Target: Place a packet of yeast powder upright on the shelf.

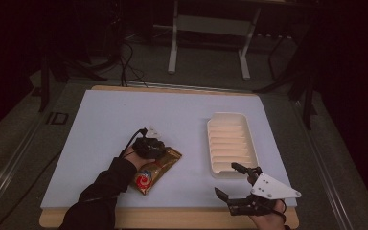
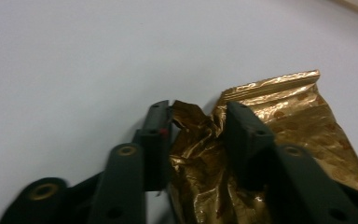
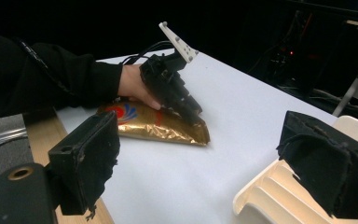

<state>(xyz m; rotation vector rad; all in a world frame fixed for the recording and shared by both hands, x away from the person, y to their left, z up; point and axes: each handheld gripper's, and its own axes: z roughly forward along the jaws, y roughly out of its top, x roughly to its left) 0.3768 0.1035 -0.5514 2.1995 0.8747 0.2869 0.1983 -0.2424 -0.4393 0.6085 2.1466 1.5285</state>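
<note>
The left gripper (image 2: pixel 198 126) pinches the crumpled edge of a gold foil packet (image 2: pixel 279 135) lying on the counter (image 2: pixel 74 56). The right gripper (image 1: pixel 234 181), jaws spread, hovers beside a white tray (image 1: pixel 230 141).

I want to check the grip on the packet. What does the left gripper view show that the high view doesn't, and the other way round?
Left gripper view: the left gripper has its jaws pinching crumpled foil at the top end of the gold packet. High view: the white ridged tray to the right, the right gripper open near the table's front edge, and the packet's red and blue logo. Both: the gold packet lying on the pale table.
</note>
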